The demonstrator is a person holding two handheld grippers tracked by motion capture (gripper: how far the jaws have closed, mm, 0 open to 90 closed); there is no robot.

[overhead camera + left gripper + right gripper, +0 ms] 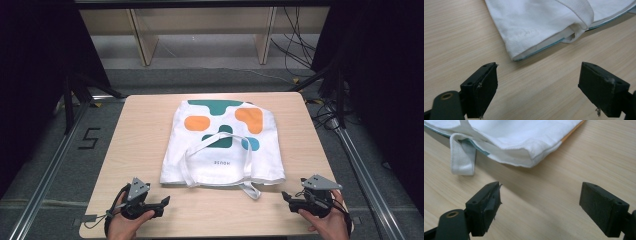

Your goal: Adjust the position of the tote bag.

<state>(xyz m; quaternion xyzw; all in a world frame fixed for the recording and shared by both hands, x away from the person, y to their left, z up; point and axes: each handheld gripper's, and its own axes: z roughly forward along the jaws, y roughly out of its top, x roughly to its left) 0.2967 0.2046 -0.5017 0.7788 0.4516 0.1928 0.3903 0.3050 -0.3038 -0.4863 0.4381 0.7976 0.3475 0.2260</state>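
A white tote bag (pixel 225 145) with teal, orange and blue shapes lies flat in the middle of the wooden table (pixel 145 125), its straps folded over its near half. My left gripper (pixel 162 204) rests open near the front left, a little short of the bag's near left corner (pixel 517 56). My right gripper (pixel 286 196) stands open at the front right, just off the bag's near right corner (pixel 529 162). A strap loop (pixel 462 157) pokes out from the near hem. Nothing sits between either pair of jaws.
Bare wood runs along the table's front edge and both sides of the bag. Beyond the far edge stand wooden shelf legs (pixel 142 42) and loose cables (pixel 300 45) on the floor. Metal rails (pixel 50 165) flank the table.
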